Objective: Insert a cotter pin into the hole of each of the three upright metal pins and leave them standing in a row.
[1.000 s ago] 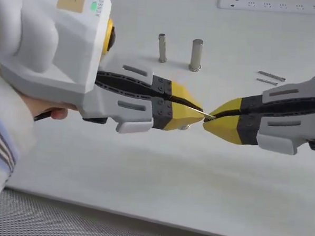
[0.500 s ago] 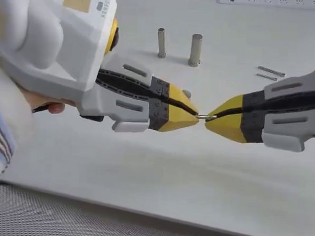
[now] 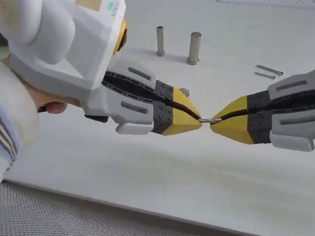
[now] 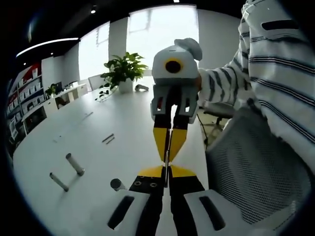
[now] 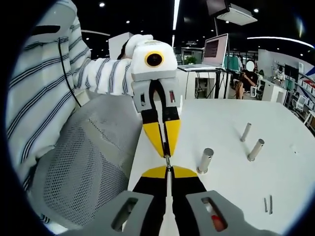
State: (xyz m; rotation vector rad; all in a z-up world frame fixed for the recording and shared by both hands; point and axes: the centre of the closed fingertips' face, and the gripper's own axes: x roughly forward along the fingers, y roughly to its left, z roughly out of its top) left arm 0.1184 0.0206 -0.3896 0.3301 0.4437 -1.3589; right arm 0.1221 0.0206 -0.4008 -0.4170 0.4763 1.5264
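White workbench: left gripper and right gripper meet tip to tip above it, both jaw pairs closed on one cotter pin. Three upright metal pins stand behind; spare cotter pins lie well apart, at right

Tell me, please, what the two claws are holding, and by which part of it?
A thin cotter pin, held between them: the left claw pinches one end and the right claw the other end, both shut on it.
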